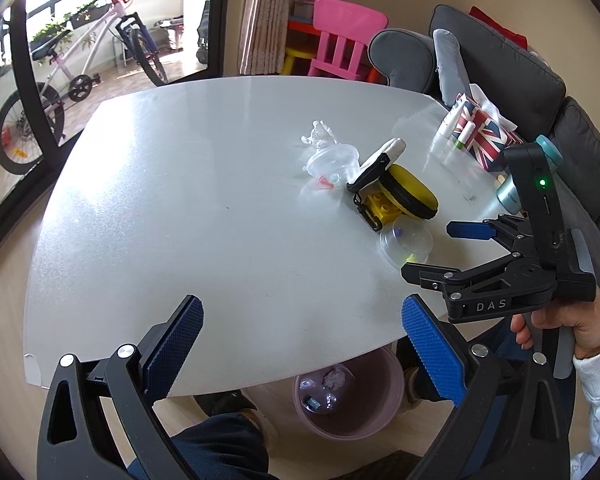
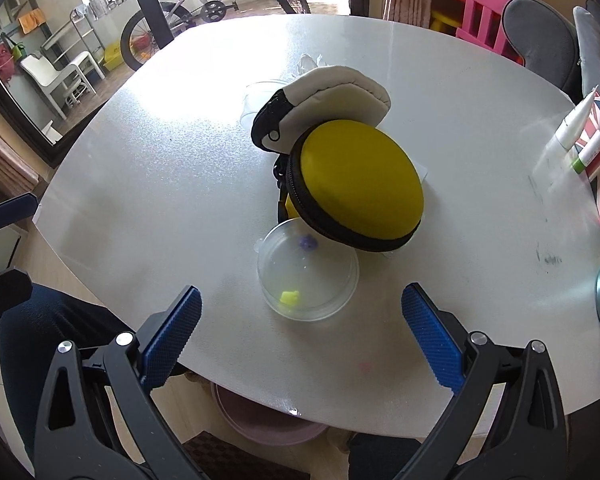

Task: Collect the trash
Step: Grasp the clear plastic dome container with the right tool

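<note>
I have the right gripper (image 2: 300, 330) spread wide and empty, lined up on the clear plastic lid (image 2: 308, 270) that lies flat on the white table (image 2: 140, 200), touching the yellow zip case (image 2: 360, 184). I judge this the approach to the next pickup. The left gripper (image 1: 300, 348) is also spread and empty, above the near table edge over the pink bin (image 1: 348, 400). Next I need to drop low, pinch the lid's rim without nudging the case, then carry it to the bin; a clear cup (image 1: 332, 164) and crumpled wrapper (image 1: 320, 134) wait behind.

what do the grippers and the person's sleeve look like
Both grippers, left gripper and right gripper, are black plastic frames with silver rivets and blue ridged pads on the fingers. The right one's body carries white "DAS" lettering and a green light. The sleeve is white.
</note>
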A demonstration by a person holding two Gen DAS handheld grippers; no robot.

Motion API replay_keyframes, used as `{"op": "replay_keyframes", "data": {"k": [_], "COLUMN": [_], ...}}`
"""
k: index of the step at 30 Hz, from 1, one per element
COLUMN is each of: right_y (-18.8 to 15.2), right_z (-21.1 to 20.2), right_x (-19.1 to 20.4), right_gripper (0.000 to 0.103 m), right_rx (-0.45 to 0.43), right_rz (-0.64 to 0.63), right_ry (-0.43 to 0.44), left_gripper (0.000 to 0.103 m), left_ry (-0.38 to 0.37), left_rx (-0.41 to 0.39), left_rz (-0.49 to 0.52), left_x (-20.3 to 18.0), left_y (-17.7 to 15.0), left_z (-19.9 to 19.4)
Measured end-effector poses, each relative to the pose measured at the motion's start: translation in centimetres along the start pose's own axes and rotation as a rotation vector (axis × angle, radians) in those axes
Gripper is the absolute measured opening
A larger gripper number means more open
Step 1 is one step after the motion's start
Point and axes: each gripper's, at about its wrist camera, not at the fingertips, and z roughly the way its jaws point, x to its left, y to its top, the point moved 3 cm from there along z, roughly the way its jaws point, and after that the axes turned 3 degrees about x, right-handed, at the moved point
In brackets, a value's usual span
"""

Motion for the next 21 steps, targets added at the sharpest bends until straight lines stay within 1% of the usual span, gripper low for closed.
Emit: {"op": "replay_keyframes", "data": {"k": [2, 5, 7, 8, 9, 10, 11, 21], "right_y": [0.3, 0.4, 0.4, 0.4, 0.5, 0.5, 0.5, 0.3], "right_z": [0.2, 0.7, 1.1, 1.2, 1.3, 1.4, 1.4, -0.3], "right_x": [0.2, 0.3, 0.5, 0.5, 0.6, 0.6, 0.6, 0.2], "right_gripper": [0.097, 0.083, 0.079, 0.075, 0.067, 0.063, 0.056, 0.053], "right_rx": [-0.002, 0.007, 0.013, 0.013, 0.014, 0.016, 0.017, -0.010], "right_rz": [0.001, -0.001, 0.001, -0.001, -0.002, -0.003, -0.005, -0.011], "right_ry": [0.003, -0.009, -0.009, -0.012, -0.016, -0.019, -0.026, -0.005], "left_gripper": [0.096, 0.096, 0.096, 0.096, 0.096, 0.096, 0.096, 0.096], "left_ry": [-0.005, -0.009, -0.012, -0.013, -0.014, -0.013, -0.013, -0.024], "left_rx": [0.003, 0.005, 0.007, 0.006, 0.006, 0.006, 0.005, 0.002], "left_rz": [-0.005, -0.009, -0.010, -0.010, -0.009, -0.007, -0.007, 0.007], "left_x": [0.1, 0.2, 0.3, 0.3, 0.3, 0.2, 0.2, -0.2], "left_y": [0.0, -0.1, -0.1, 0.0, 0.0, 0.1, 0.2, 1.4], "left_z": [0.2, 0.4, 0.4, 0.5, 0.5, 0.6, 0.6, 1.2]}}
